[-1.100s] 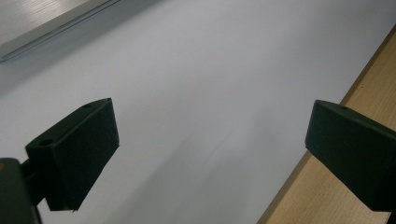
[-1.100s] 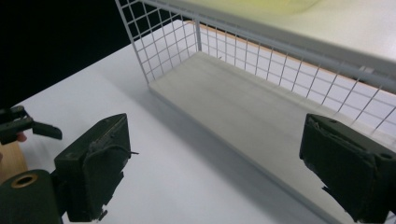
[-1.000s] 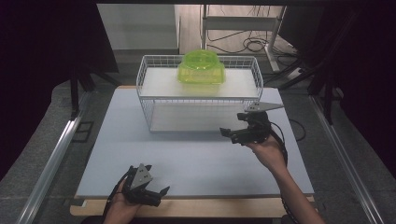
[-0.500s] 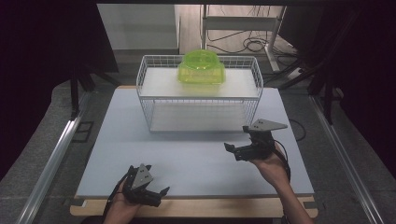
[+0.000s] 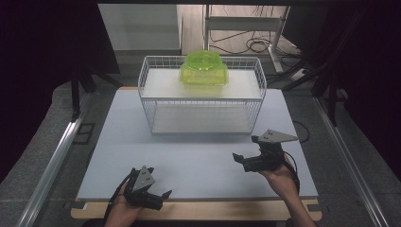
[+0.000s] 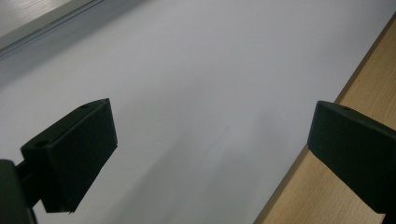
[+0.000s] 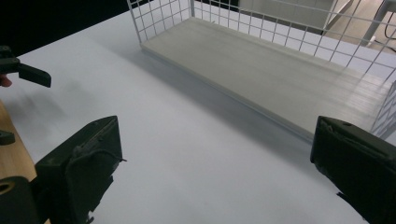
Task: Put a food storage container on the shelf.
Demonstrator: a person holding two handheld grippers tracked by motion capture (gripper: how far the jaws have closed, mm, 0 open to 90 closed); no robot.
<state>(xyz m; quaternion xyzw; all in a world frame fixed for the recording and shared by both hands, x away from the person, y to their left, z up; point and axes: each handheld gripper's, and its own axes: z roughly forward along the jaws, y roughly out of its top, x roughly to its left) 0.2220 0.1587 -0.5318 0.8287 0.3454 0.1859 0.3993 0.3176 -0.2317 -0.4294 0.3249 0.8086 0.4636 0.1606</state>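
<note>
Both claws hung released and empty — left claw (image 5: pixel 158 195) near the worktop (image 5: pixel 198 156) edge, right claw (image 5: pixel 242 161) facing the wire basket (image 5: pixel 203 101) — apparently resting, ready.

A pale grey-white worktop (image 5: pixel 198 156) lies over a light wooden board (image 5: pixel 198 210) that shows along its near edge. Grey carpeted floor (image 5: pixel 38 165) surrounds it, with metal rails (image 5: pixel 56 158) running along both sides. Dark curtains (image 5: pixel 42 42) close off left and right. Beyond the far end, black cables (image 5: pixel 246 45) lie on a wooden floor beside a white metal frame (image 5: pixel 246 23).
</note>
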